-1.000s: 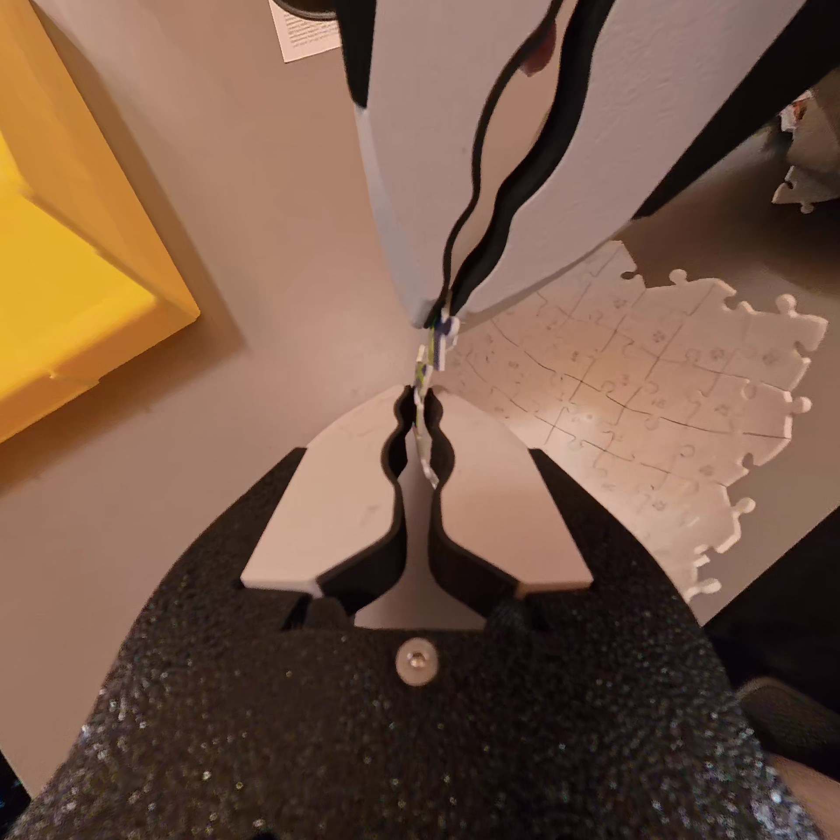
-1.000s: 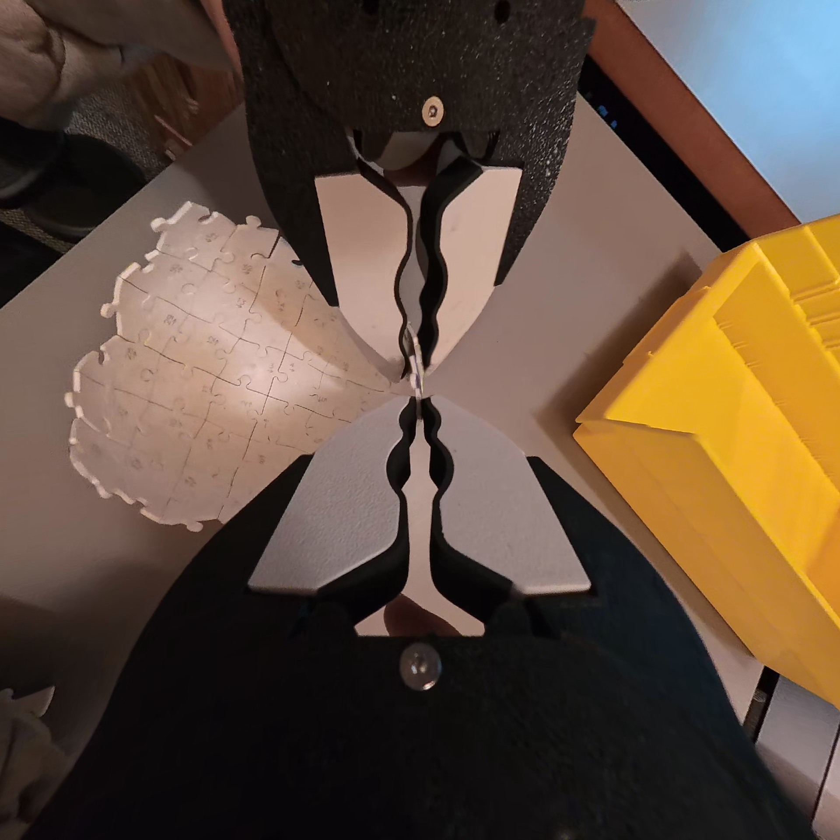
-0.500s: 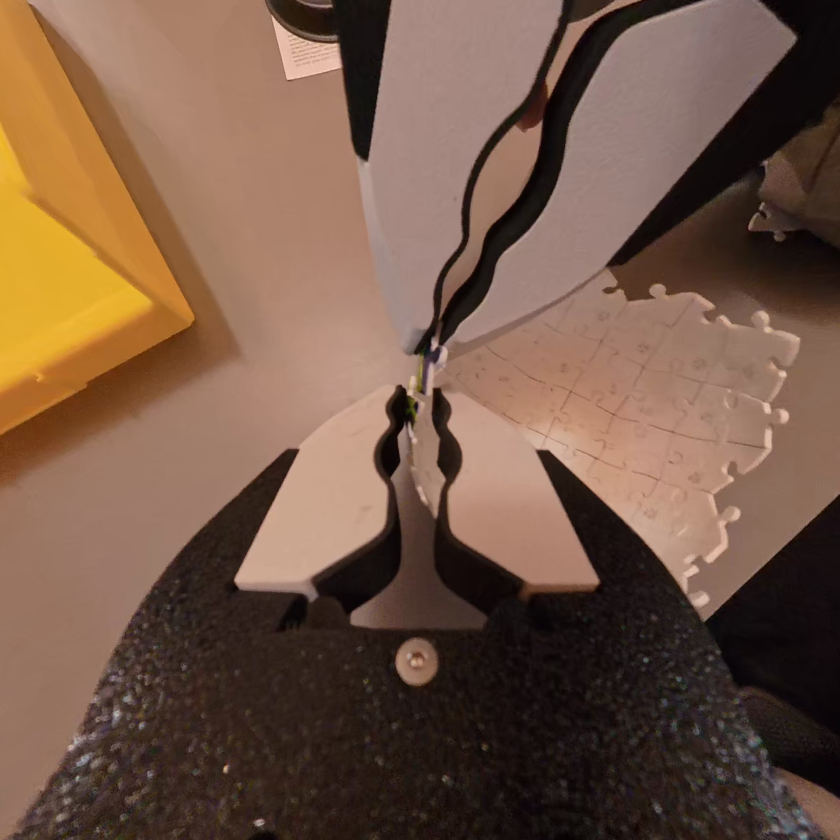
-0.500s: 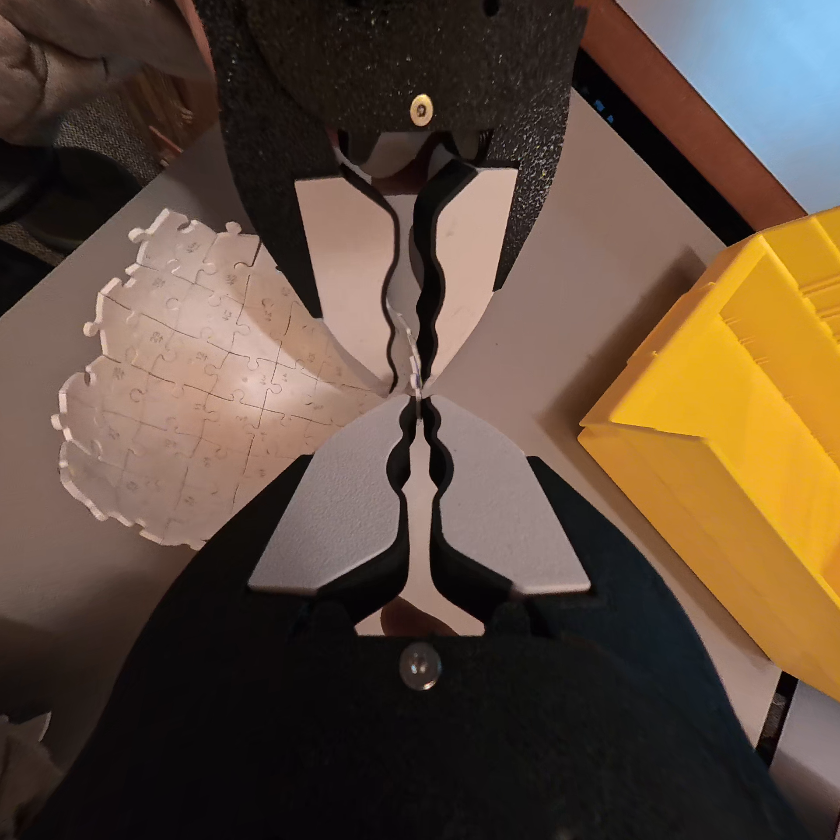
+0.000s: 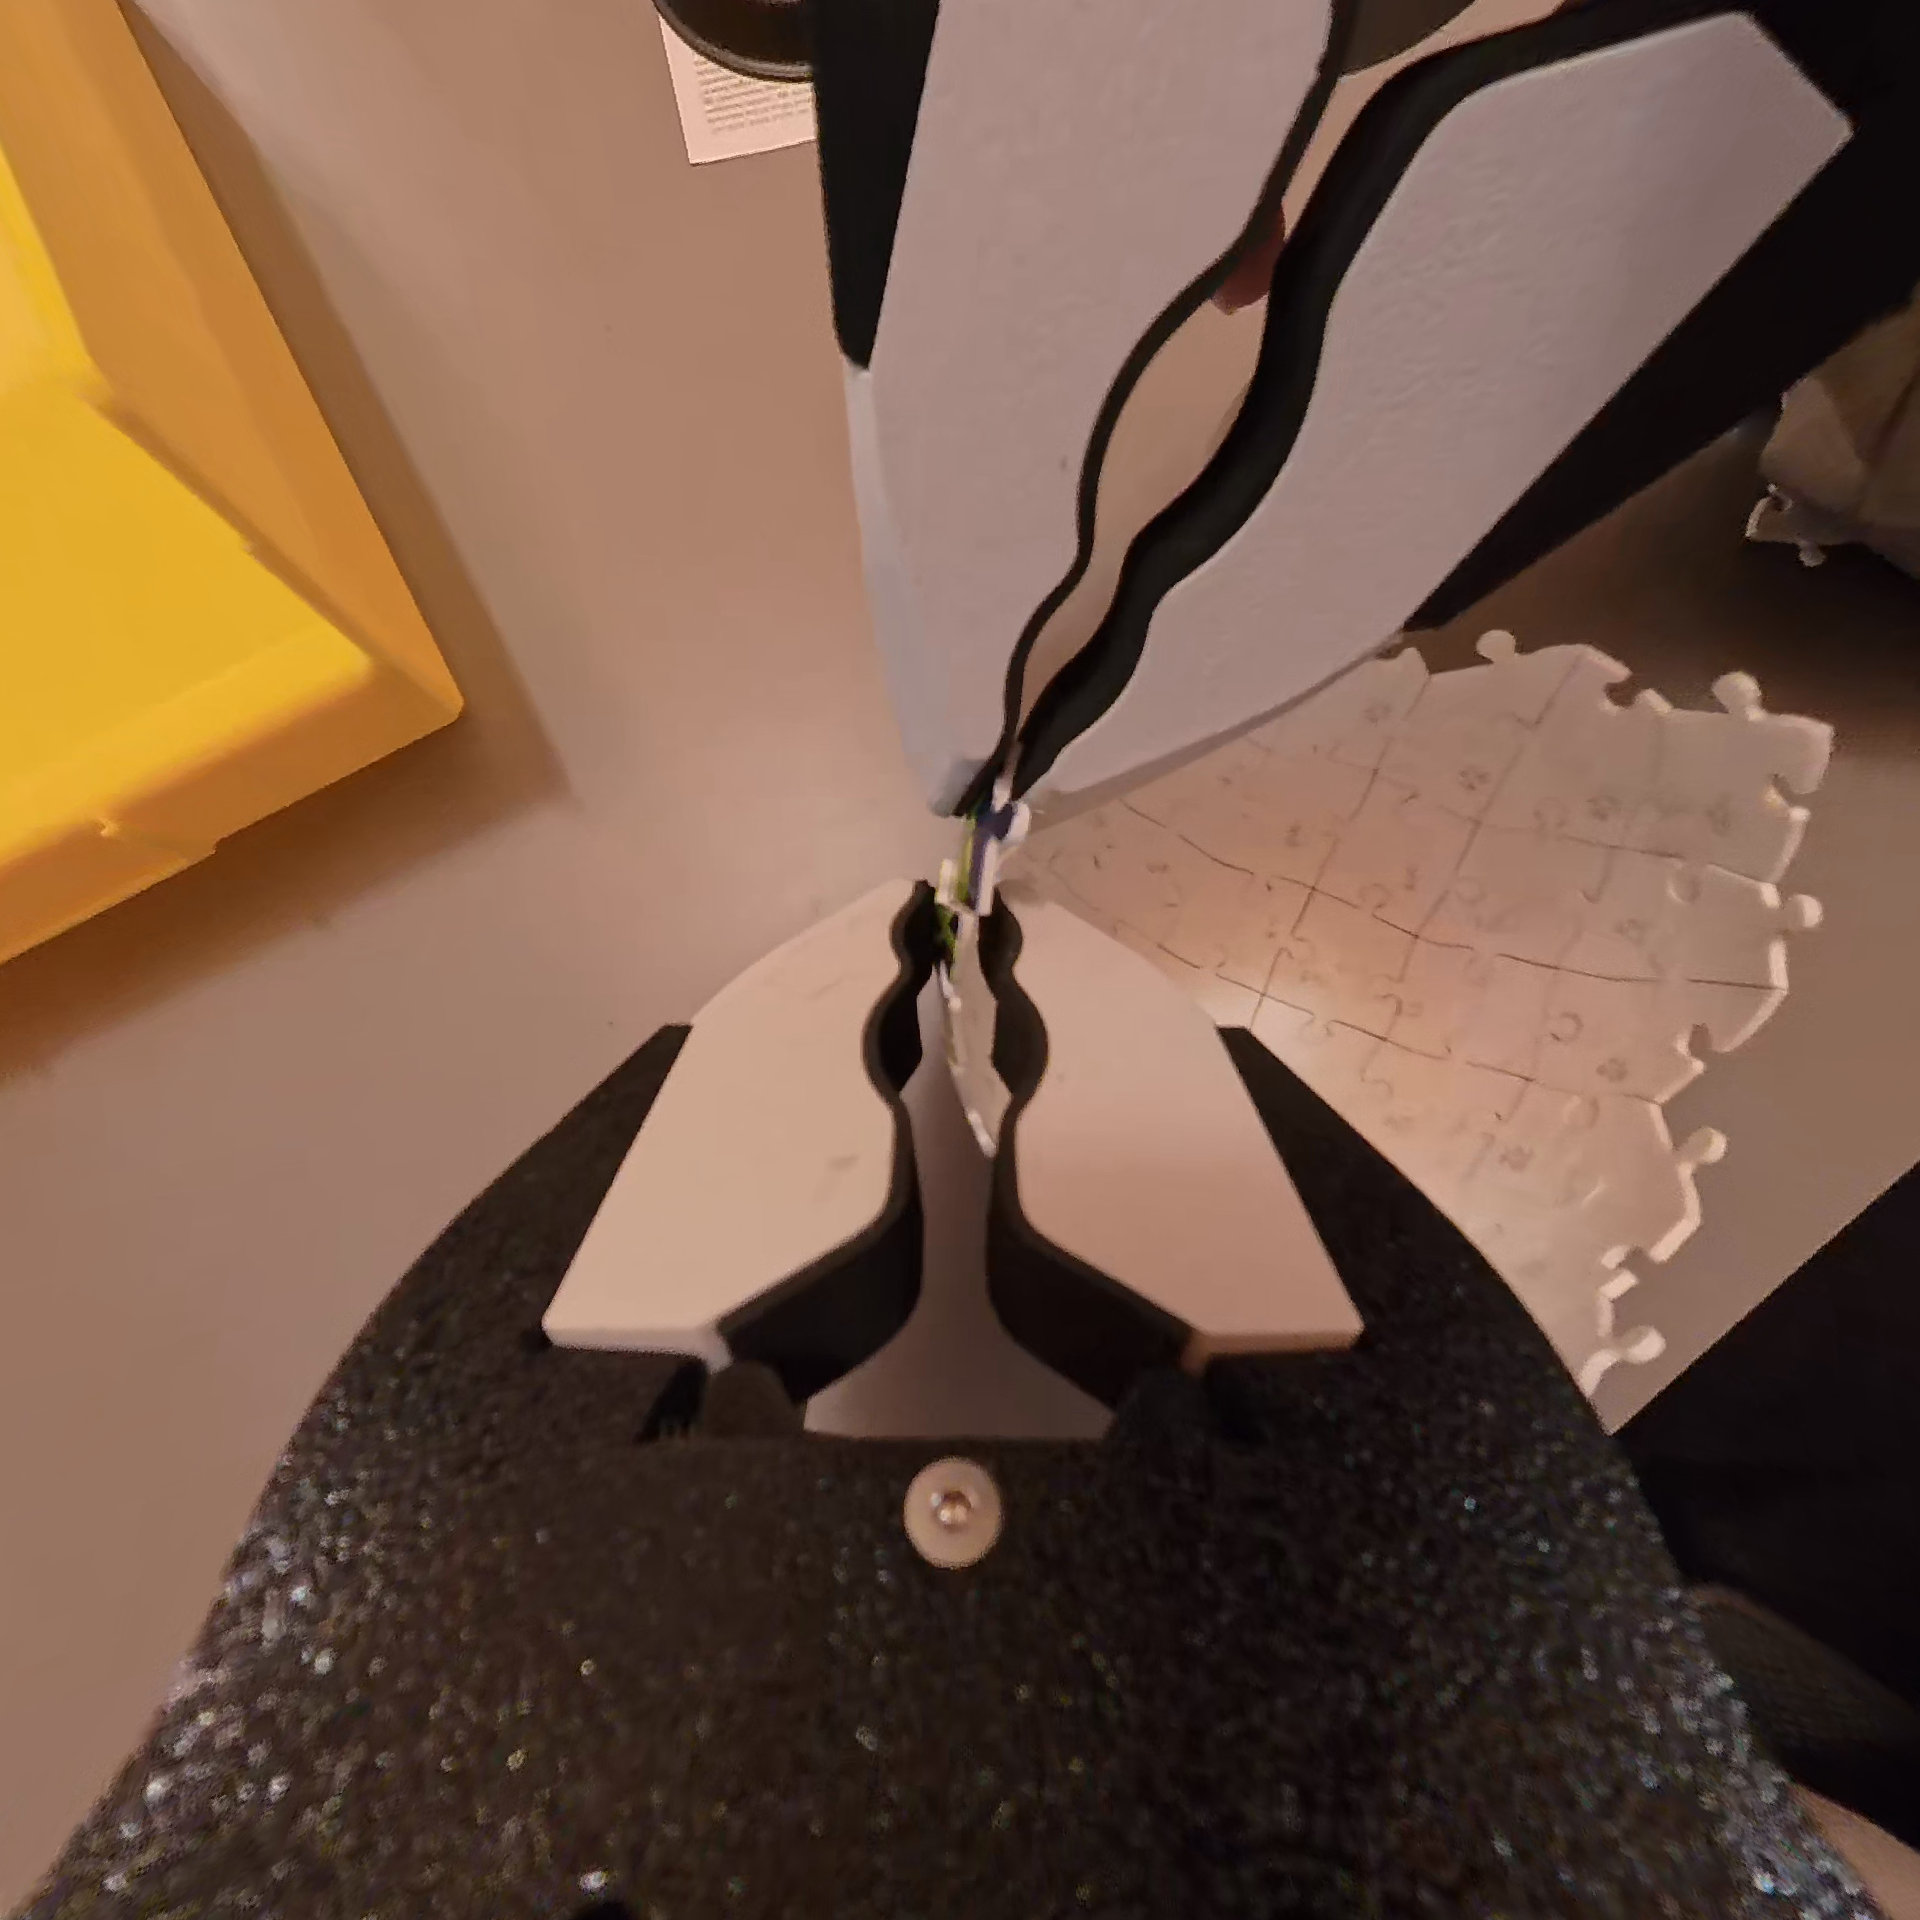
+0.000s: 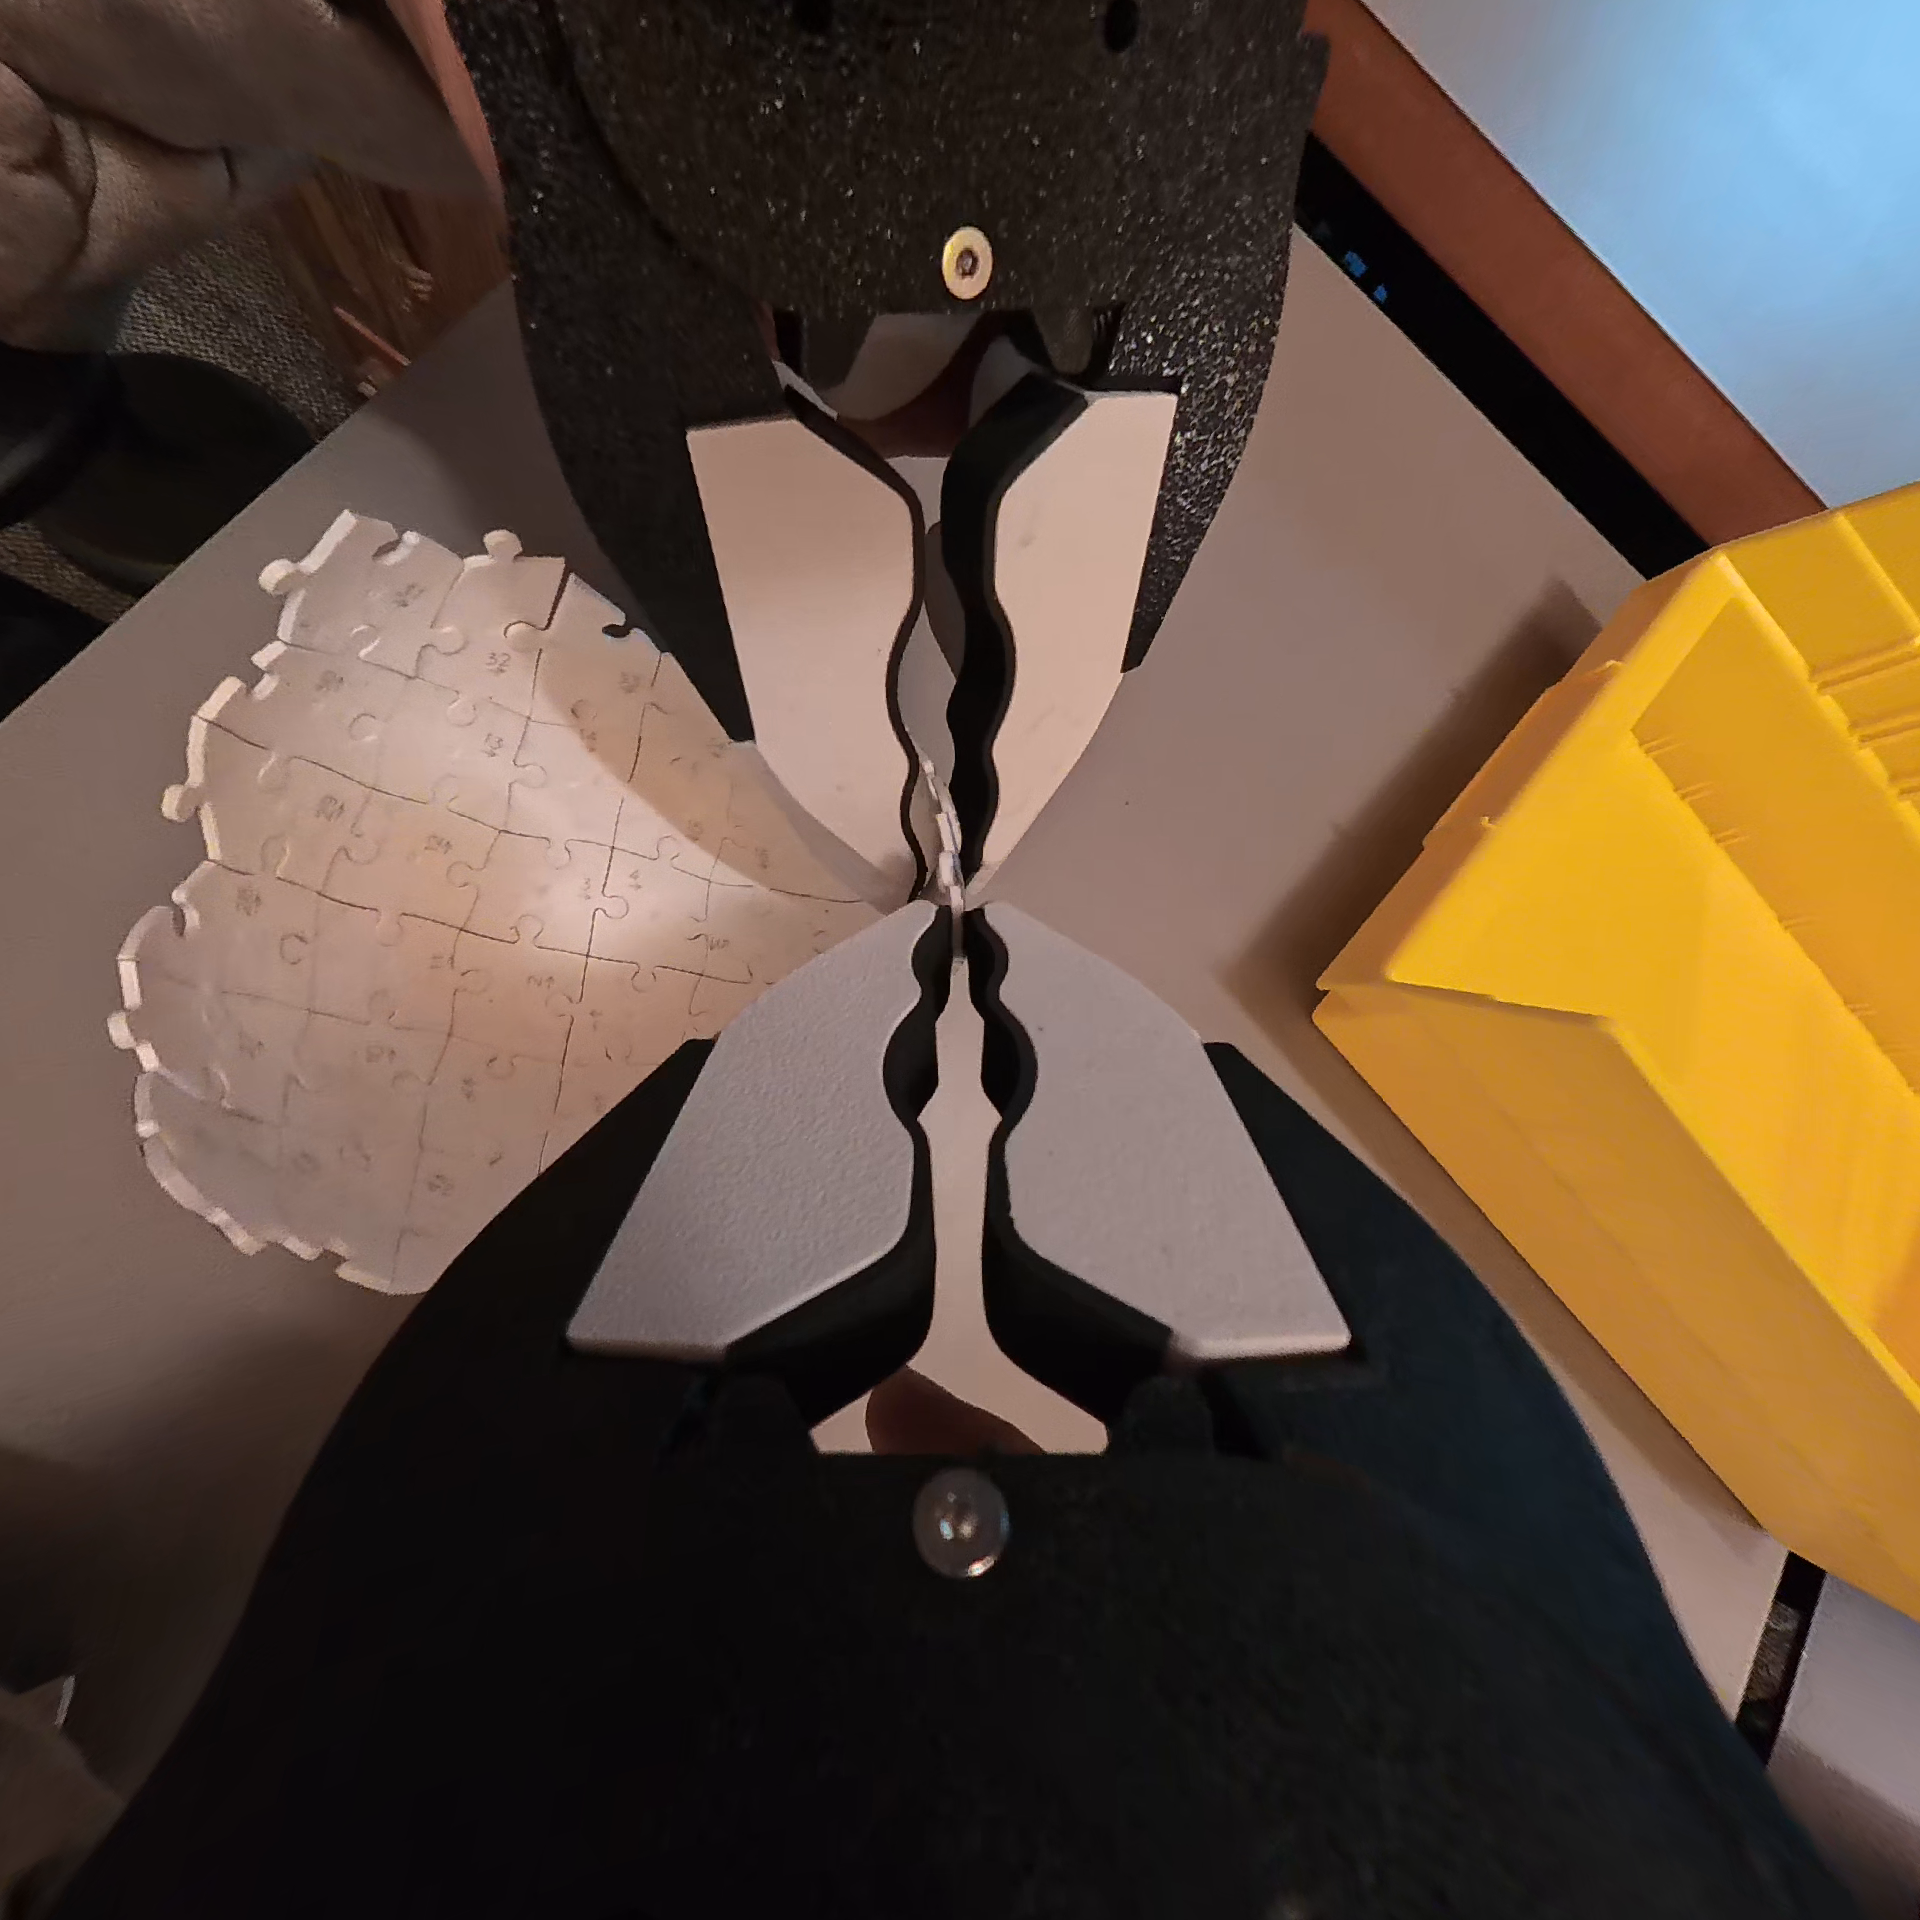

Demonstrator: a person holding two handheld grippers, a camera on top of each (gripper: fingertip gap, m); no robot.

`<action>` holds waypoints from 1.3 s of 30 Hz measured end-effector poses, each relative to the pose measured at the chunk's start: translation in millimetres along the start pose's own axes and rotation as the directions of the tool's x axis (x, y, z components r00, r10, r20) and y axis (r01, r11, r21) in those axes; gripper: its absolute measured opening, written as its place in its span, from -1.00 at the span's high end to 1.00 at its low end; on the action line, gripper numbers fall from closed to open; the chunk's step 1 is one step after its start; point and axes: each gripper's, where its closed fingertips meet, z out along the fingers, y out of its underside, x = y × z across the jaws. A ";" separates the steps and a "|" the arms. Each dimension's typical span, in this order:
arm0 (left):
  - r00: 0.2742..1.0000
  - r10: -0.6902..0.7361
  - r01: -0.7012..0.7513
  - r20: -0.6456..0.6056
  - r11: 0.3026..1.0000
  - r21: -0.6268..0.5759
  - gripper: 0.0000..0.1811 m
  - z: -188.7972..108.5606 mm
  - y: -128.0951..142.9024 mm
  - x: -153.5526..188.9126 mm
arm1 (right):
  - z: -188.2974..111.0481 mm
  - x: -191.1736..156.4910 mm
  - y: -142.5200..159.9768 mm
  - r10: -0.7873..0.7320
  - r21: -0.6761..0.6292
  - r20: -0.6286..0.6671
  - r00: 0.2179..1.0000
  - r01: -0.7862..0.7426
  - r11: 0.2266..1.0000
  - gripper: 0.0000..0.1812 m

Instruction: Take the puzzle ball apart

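The puzzle ball is a curved white shell of joined pieces (image 5: 1455,935), inner side up, on the grey table. It also shows in the right wrist view (image 6: 416,914). My left gripper (image 5: 956,909) is shut on the shell's rim, and white pieces show between its fingers. My right gripper (image 6: 954,925) is shut on the same rim, tip to tip with the left. The right gripper enters the left wrist view from above (image 5: 987,800). The left gripper enters the right wrist view from above (image 6: 940,862). A rim piece with a coloured edge (image 5: 977,852) spans the gap between the tips.
A yellow bin (image 5: 156,623) stands beside the grippers on the table and also shows in the right wrist view (image 6: 1662,987). A paper slip (image 5: 738,104) lies farther back. Loose white pieces (image 5: 1829,499) lie beyond the shell. A person's sleeve (image 6: 156,156) is at the upper left. Left and right tips are no more than a few centimetres apart.
Both grippers stay pinched on the rim. The right gripper has tilted a little and the shell has shifted slightly with it.
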 end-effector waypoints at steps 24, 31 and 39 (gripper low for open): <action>0.999 0.033 -0.033 0.022 0.999 -0.020 0.93 1.4 2.3 -2.3 | 3.0 1.5 1.3 0.017 -0.010 -0.005 1.000 -0.017 1.000 0.97; 0.999 0.027 -0.027 0.026 0.999 -0.019 0.95 2.6 2.6 -4.5 | 4.1 2.1 1.7 0.017 -0.013 -0.008 1.000 -0.017 1.000 0.97; 0.999 -0.033 0.033 0.021 0.999 -0.012 0.98 3.3 2.7 -8.5 | 4.6 8.6 4.1 0.025 -0.015 -0.048 0.999 -0.026 1.000 0.91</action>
